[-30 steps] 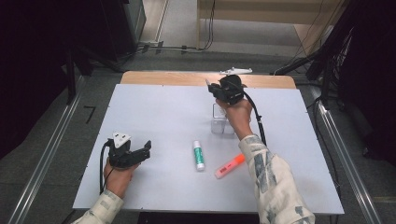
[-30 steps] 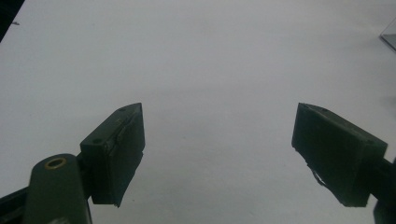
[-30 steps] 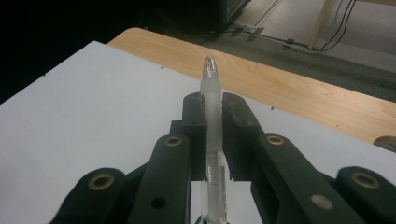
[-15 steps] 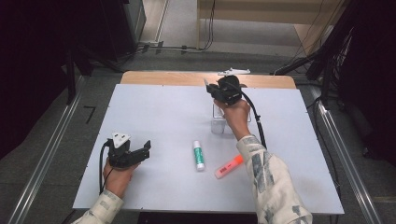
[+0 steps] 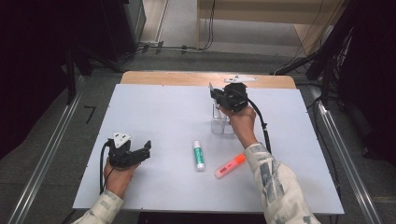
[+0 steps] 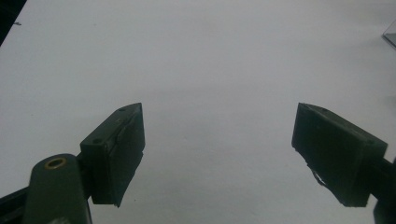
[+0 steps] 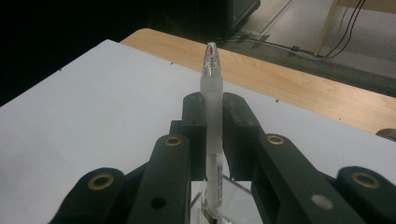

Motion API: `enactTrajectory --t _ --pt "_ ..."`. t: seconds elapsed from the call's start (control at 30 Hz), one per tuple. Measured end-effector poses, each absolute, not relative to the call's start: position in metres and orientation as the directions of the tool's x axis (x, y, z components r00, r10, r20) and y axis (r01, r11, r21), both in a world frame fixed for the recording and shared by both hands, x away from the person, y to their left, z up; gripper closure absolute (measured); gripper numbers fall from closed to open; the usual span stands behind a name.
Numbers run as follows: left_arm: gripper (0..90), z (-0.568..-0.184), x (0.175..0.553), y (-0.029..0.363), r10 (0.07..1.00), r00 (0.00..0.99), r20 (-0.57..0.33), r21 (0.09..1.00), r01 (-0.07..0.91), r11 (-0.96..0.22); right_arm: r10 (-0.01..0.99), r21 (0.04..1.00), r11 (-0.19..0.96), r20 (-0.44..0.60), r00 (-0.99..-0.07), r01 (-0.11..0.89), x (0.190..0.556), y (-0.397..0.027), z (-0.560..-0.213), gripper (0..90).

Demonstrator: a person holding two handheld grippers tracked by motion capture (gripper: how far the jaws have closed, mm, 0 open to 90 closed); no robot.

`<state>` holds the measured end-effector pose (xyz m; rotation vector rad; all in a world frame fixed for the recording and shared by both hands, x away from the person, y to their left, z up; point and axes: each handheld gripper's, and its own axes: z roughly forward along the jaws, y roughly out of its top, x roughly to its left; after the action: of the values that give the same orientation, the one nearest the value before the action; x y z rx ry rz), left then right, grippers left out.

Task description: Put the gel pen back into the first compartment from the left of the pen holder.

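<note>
One pen (image 7: 212, 121) is pinched upright between the fingers of the right gripper (image 5: 223, 97), just above a clear container (image 5: 222, 125) at the far side of the counter (image 5: 154, 112), probably so it can be lowered in tip-down. The left gripper (image 5: 135, 155) is rested near the front edge, its fingers (image 6: 116, 151) spread and empty. A glue stick (image 5: 199, 155) and an orange highlighter (image 5: 229, 165) are left lying nearby, apparently waiting.
</note>
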<state>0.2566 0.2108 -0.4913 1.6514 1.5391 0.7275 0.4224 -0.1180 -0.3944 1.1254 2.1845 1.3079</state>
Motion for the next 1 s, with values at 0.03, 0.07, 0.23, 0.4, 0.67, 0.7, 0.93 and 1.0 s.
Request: enactTrajectory --t 0.03,0.07,0.23,0.4,0.67,0.7,0.93,1.0 --pt "17.3 -0.491 0.257 0.211 0.990 0.115 -0.084 0.826 0.563 0.005 0.781 0.856 0.258 0.089 -0.618 0.449 0.421 -0.119 -0.395 78.1" --pt "17.3 -0.492 0.257 0.211 0.990 0.114 -0.084 0.827 0.563 0.006 0.782 0.855 0.262 0.084 -0.618 0.448 0.419 -0.120 -0.397 78.0" --pt "17.3 -0.492 0.257 0.210 0.990 0.113 -0.084 0.826 0.564 0.006 0.784 0.852 0.269 0.078 -0.616 0.450 0.409 -0.127 -0.406 77.9" --pt "17.3 -0.492 0.258 0.209 0.991 0.113 -0.078 0.825 0.566 0.001 0.784 0.847 0.278 0.072 -0.616 0.452 0.404 -0.132 -0.411 77.9" --pt "17.3 -0.493 0.258 0.209 0.990 0.115 -0.077 0.824 0.567 -0.001 0.789 0.836 0.292 0.065 -0.611 0.465 0.402 -0.132 -0.418 77.5" --pt "17.3 -0.493 0.258 0.209 0.990 0.114 -0.077 0.823 0.567 -0.002 0.789 0.834 0.293 0.065 -0.611 0.467 0.401 -0.131 -0.419 77.4" --pt "17.3 -0.493 0.258 0.209 0.990 0.115 -0.078 0.824 0.567 -0.001 0.789 0.827 0.303 0.061 -0.611 0.475 0.402 -0.128 -0.421 76.9" --pt "17.3 -0.493 0.258 0.209 0.990 0.115 -0.078 0.824 0.566 -0.001 0.789 0.823 0.307 0.061 -0.611 0.478 0.402 -0.128 -0.422 76.7"
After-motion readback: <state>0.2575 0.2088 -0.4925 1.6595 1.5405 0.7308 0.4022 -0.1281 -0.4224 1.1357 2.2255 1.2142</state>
